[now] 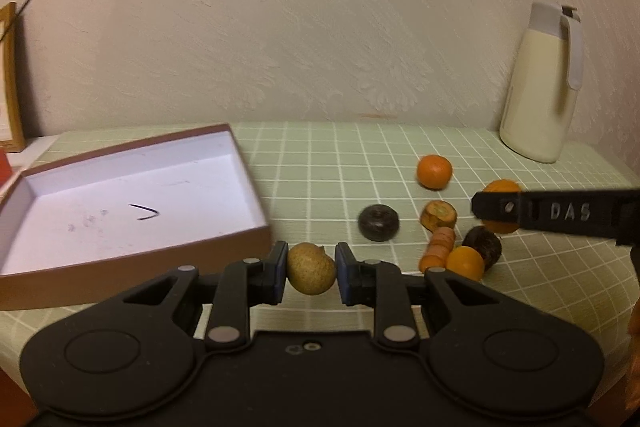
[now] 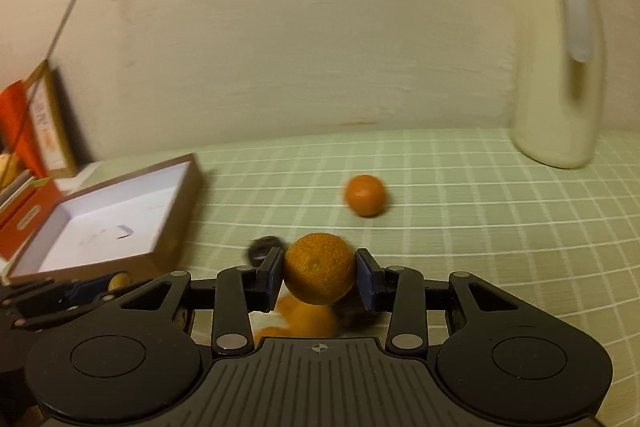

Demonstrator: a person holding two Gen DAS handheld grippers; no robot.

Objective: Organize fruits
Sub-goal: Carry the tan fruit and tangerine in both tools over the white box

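Note:
My left gripper (image 1: 311, 269) is shut on a small tan round fruit (image 1: 311, 269), held above the green checked cloth (image 1: 320, 163) beside the brown box (image 1: 240, 257) with a white inside. My right gripper (image 2: 319, 275) is shut on an orange (image 2: 319, 274); its finger (image 1: 500, 209) reaches in from the right in the left wrist view. On the cloth lie another orange (image 1: 434, 171) (image 2: 365, 195), a dark round fruit (image 1: 378, 222) (image 2: 262, 247), carrot pieces (image 1: 439, 215), a small orange fruit (image 1: 466, 263) and a dark brown fruit (image 1: 484, 247).
A cream jug (image 1: 540, 87) (image 2: 556, 67) with a grey handle stands at the back right by the wall. Orange boxes (image 2: 28, 215) and a framed card (image 2: 48, 123) sit at the far left behind the brown box (image 2: 120, 223).

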